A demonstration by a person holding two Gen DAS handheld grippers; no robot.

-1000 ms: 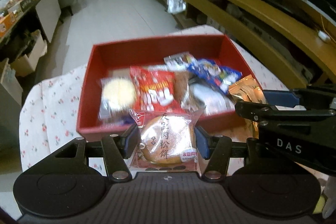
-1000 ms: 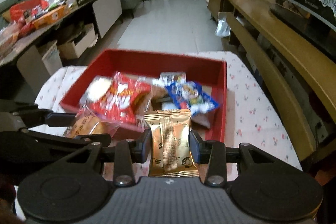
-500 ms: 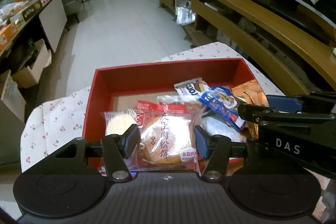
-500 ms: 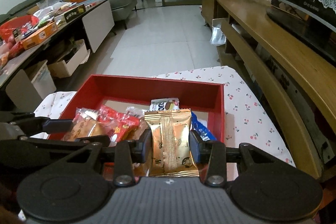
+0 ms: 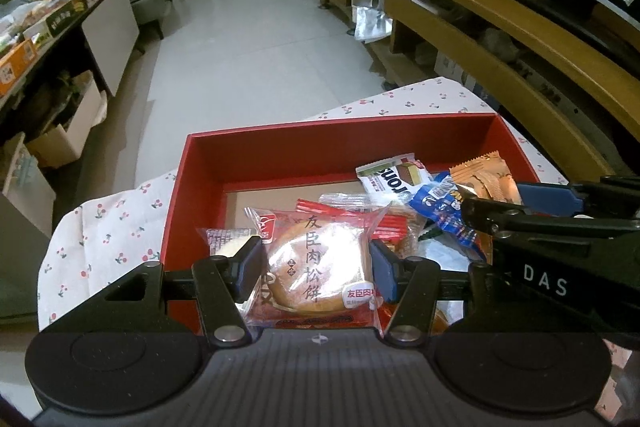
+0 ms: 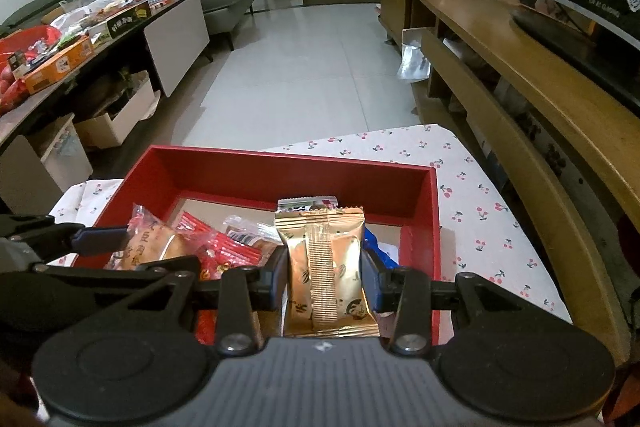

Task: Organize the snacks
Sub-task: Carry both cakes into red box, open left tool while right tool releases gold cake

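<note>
A red box (image 5: 320,143) (image 6: 280,171) stands on a cherry-print cloth and holds several wrapped snacks. My left gripper (image 5: 316,267) is shut on a clear packet with a round pastry (image 5: 316,263), held over the box's near left part. My right gripper (image 6: 324,279) is shut on a gold snack packet (image 6: 326,267), held upright over the box's near right part. In the left wrist view the right gripper (image 5: 556,219) comes in from the right with the gold packet (image 5: 484,175) in it. In the right wrist view the left gripper's fingers (image 6: 100,239) come in from the left beside the pastry packet (image 6: 156,243).
Inside the box lie a red packet (image 6: 224,247), a blue packet (image 5: 440,207) and a white-green packet (image 5: 392,175). The cloth-covered table (image 6: 472,203) ends just past the box. A wooden cabinet (image 6: 520,75) runs along the right, a cluttered counter (image 6: 80,39) along the left, tiled floor (image 6: 304,67) between.
Both grippers have moved forward with their packets, from the box's near edge to above its inside. The box's far wall now sits lower and closer in both views.
</note>
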